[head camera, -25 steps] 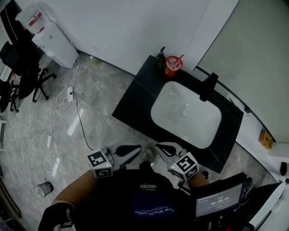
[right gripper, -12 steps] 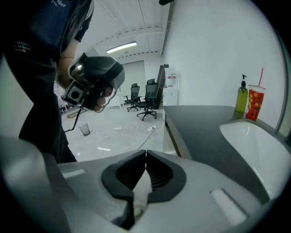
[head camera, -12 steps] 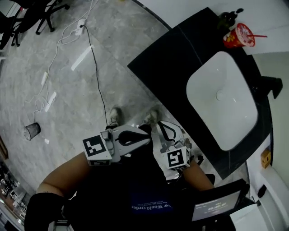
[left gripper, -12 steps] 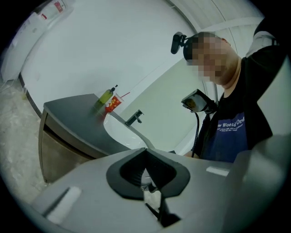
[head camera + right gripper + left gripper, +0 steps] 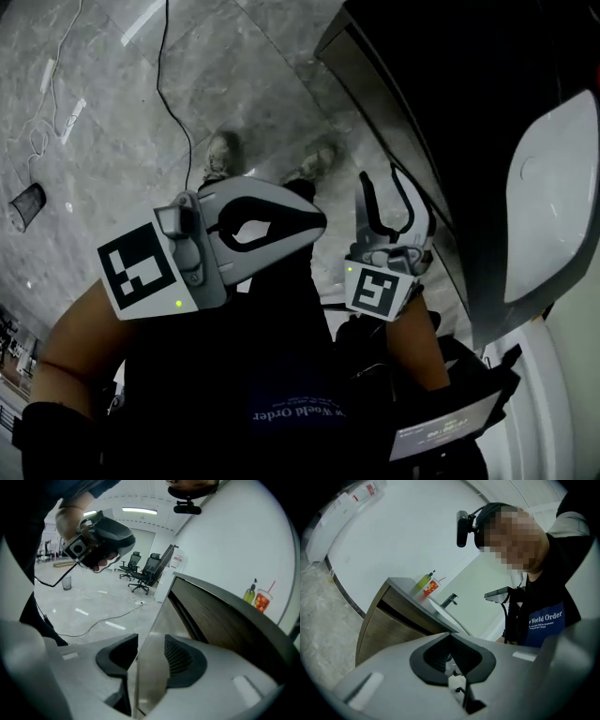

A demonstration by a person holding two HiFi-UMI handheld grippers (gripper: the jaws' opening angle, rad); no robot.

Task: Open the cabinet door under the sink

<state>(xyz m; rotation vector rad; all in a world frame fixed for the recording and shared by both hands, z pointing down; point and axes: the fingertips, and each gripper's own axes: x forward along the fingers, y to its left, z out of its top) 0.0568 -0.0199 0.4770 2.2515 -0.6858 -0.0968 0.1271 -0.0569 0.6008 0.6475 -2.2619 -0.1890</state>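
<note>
The dark-topped sink cabinet [image 5: 403, 131] fills the upper right of the head view, with its white basin [image 5: 553, 187] beyond. My right gripper [image 5: 378, 173] is low beside the cabinet's front edge and its jaws are opening. In the right gripper view a pale cabinet panel [image 5: 152, 667], seen edge-on, shows in the gap between the pads [image 5: 183, 660]; I see no pad pressing on it. The wooden cabinet front [image 5: 220, 620] runs off to the right. My left gripper [image 5: 317, 222] is further left, over the floor, shut and empty. The cabinet [image 5: 389, 625] lies well ahead of it.
A black cable [image 5: 173, 94] and a small bin [image 5: 26, 204] lie on the grey stone floor. The person's shoes [image 5: 220, 150] stand near the cabinet. A green bottle [image 5: 251, 592], a red cup [image 5: 262, 601] and a faucet [image 5: 449, 601] are on the counter. Office chairs [image 5: 140, 571] stand far off.
The head view and both grippers have sunk from counter height to beside the cabinet front. The right gripper has rolled and its jaws have parted. The left gripper stays shut.
</note>
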